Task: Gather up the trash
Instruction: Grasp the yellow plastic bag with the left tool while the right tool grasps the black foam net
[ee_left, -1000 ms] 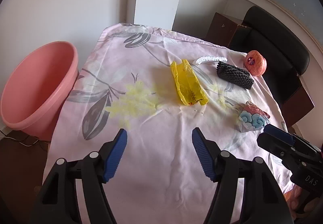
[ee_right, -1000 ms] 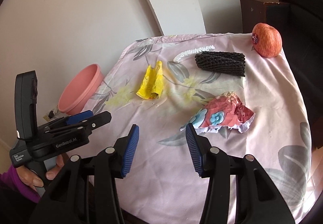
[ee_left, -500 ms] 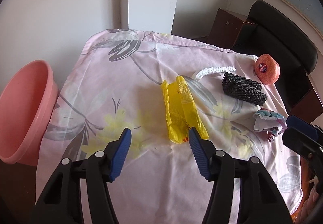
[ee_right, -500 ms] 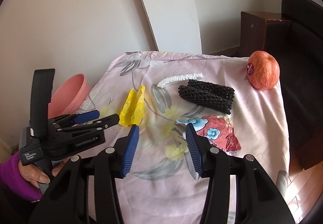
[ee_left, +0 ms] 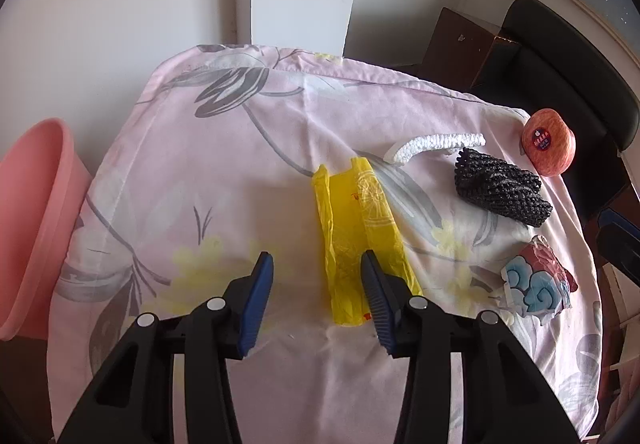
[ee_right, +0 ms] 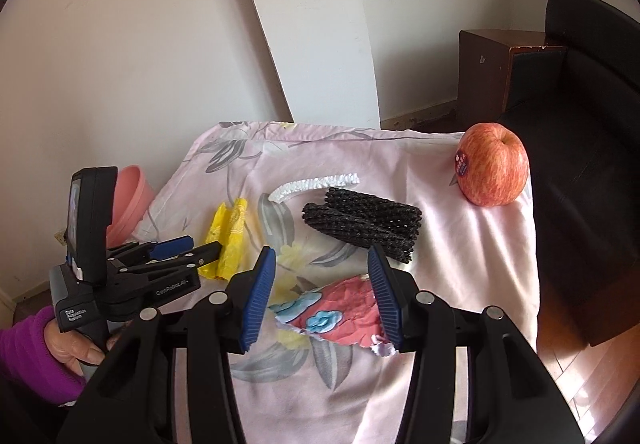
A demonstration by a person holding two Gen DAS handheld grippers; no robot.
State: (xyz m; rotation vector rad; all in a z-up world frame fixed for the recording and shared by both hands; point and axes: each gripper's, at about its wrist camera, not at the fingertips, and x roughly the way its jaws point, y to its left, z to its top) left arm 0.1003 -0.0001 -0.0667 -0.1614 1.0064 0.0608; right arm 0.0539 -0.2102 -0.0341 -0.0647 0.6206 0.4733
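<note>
On the flowered cloth lie a yellow plastic bag (ee_left: pixel 356 232), a white foam strip (ee_left: pixel 432 145), a black foam net (ee_left: pixel 502 193) and a crumpled red and blue wrapper (ee_left: pixel 536 284). My left gripper (ee_left: pixel 316 276) is open, its right finger over the near end of the yellow bag. In the right wrist view my right gripper (ee_right: pixel 322 272) is open just above the wrapper (ee_right: pixel 336 318), with the black net (ee_right: pixel 368 222) beyond it. The left gripper (ee_right: pixel 184 250) shows there beside the yellow bag (ee_right: pixel 230 234).
A pink plastic basin (ee_left: pixel 32 220) stands on the floor left of the table. A red apple (ee_left: pixel 548 147) sits at the table's far right corner. A black chair (ee_left: pixel 568 56) and a brown cabinet (ee_left: pixel 464 40) stand behind the table.
Both grippers have moved forward over the table. The left one has closed in on the yellow bag, the right one on the wrapper. Both stay open.
</note>
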